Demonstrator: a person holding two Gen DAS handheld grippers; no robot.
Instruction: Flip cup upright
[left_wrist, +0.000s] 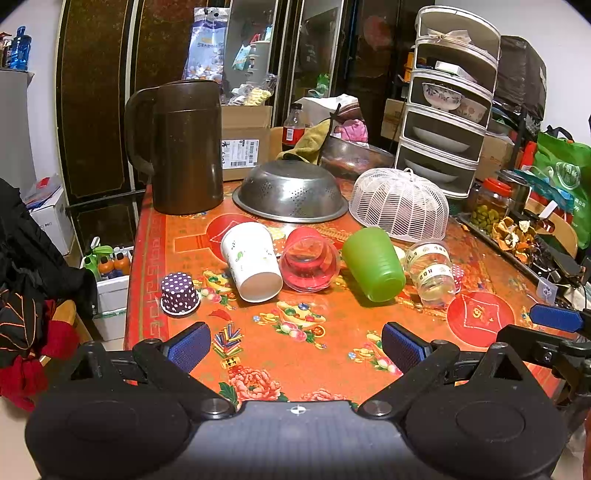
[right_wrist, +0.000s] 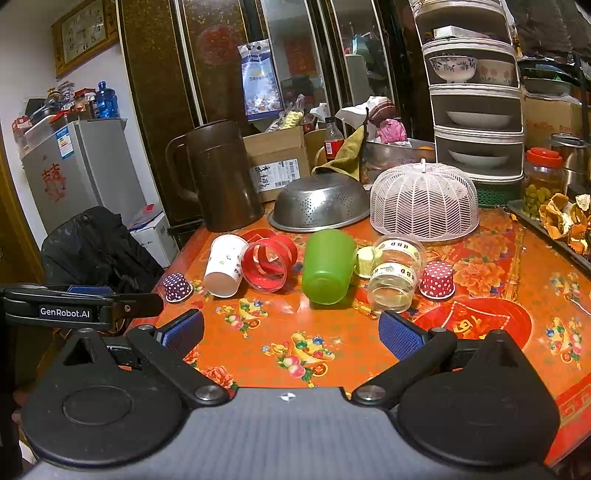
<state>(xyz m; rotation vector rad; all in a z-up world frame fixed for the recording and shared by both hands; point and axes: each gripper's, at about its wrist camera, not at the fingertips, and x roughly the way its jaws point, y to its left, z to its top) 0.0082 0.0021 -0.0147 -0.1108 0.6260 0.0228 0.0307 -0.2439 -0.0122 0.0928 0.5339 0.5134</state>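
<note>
Four cups lie tipped on their sides in a row across the middle of the table (left_wrist: 155, 258): a white paper cup (left_wrist: 251, 264), a red plastic cup (left_wrist: 309, 260), a green cup (left_wrist: 373, 264) and a clear plastic cup (left_wrist: 432, 273), their mouths facing the cameras. The white and red cups touch; the green one lies between the red and the clear one.

The left gripper (left_wrist: 295, 345) hangs near the table's front edge with its blue-padded fingers (left_wrist: 189, 345) spread wide, holding nothing, the row of cups well beyond them. The right gripper (right_wrist: 291, 334) has fingers (right_wrist: 400, 338) equally wide apart and empty, roughly facing the green cup (right_wrist: 327, 271).

A purple dotted paper cup (left_wrist: 179, 294) stands upside down left of the row, a red dotted one (right_wrist: 437, 279) to the right. Behind are an upturned colander (left_wrist: 291, 195), a brown jug (left_wrist: 183, 147) and a white mesh food cover (left_wrist: 400, 203).
</note>
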